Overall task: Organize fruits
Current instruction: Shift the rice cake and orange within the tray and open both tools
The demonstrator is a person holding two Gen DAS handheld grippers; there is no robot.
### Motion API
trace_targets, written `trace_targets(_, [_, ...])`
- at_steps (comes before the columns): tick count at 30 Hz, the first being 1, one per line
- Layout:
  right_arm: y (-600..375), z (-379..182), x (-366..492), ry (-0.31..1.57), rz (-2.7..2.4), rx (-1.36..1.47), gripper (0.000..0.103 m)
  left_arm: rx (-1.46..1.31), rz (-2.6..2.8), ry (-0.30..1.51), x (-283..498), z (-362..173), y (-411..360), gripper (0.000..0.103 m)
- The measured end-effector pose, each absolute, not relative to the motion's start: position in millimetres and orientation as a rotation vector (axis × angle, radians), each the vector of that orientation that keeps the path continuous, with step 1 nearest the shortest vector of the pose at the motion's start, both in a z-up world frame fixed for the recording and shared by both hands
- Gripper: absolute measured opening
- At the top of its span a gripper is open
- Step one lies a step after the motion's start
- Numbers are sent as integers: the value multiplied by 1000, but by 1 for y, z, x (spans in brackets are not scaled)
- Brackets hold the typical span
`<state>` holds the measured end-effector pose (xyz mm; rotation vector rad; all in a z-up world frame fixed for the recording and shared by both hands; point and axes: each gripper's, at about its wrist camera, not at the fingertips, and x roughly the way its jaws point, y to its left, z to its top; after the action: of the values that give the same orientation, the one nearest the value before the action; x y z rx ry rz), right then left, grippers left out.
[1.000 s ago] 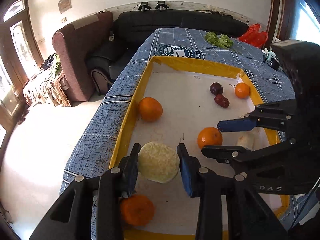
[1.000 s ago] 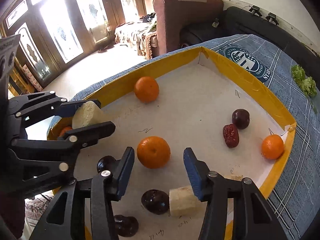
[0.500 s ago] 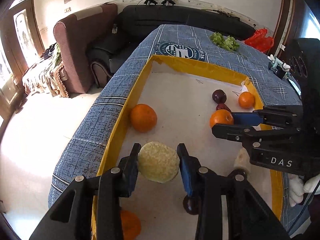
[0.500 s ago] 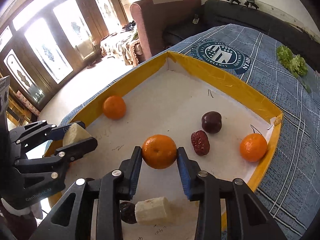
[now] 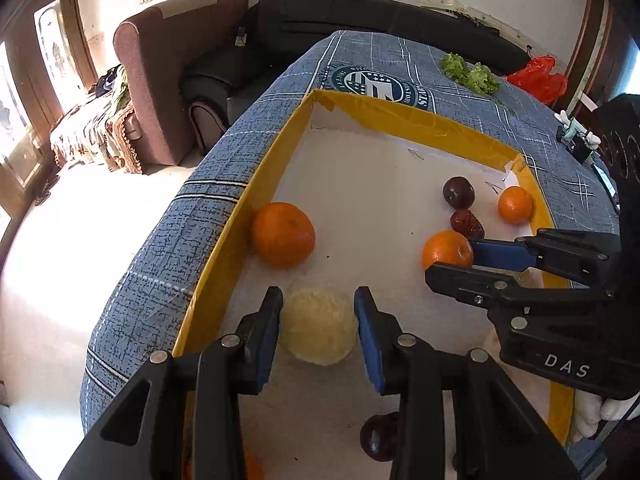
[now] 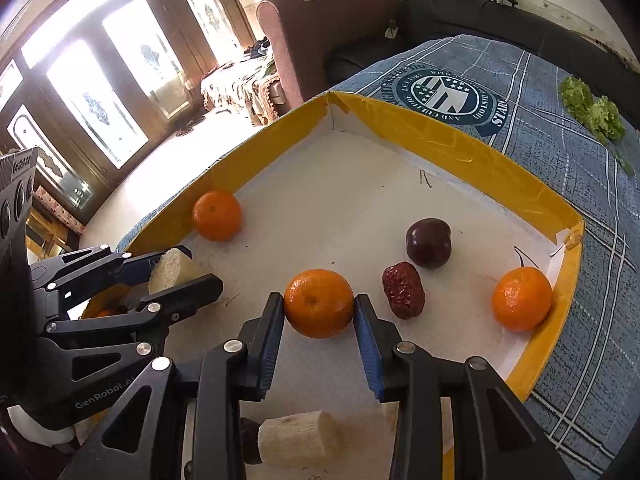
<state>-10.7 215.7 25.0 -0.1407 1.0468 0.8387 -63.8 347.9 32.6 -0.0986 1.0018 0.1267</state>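
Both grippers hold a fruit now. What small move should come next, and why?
Probably carry the clamped round orange mandarin in the right gripper toward the other mandarin at the yellow-rimmed tray's right wall, since like fruits seem meant to group. The left gripper holds a pale fibrous sugarcane piece and can wait.

"DAS" on right hand-held gripper (image 5: 456,255), "GenRobot.AI" on left hand-held gripper (image 6: 176,270), "STARS" on tablecloth emblem (image 6: 450,96)

Left claw (image 5: 318,322) clamped — right claw (image 6: 319,318) too.
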Motion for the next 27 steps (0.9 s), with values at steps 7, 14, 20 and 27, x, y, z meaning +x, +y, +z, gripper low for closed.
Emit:
trace_targets(7, [217, 27, -16, 1019, 849, -171, 41, -96, 188, 975, -70, 39, 350, 63])
trace_targets(14, [207, 43, -31, 976, 853, -148, 49, -75, 272, 913, -92, 56, 341, 72])
trace_targets(20, [185, 61, -47, 927, 848, -102, 54, -43, 335, 834, -118, 77, 324, 80])
trace_targets(27, [160, 78, -68, 879, 835, -59, 60, -20, 361, 784, -137, 93, 303, 84])
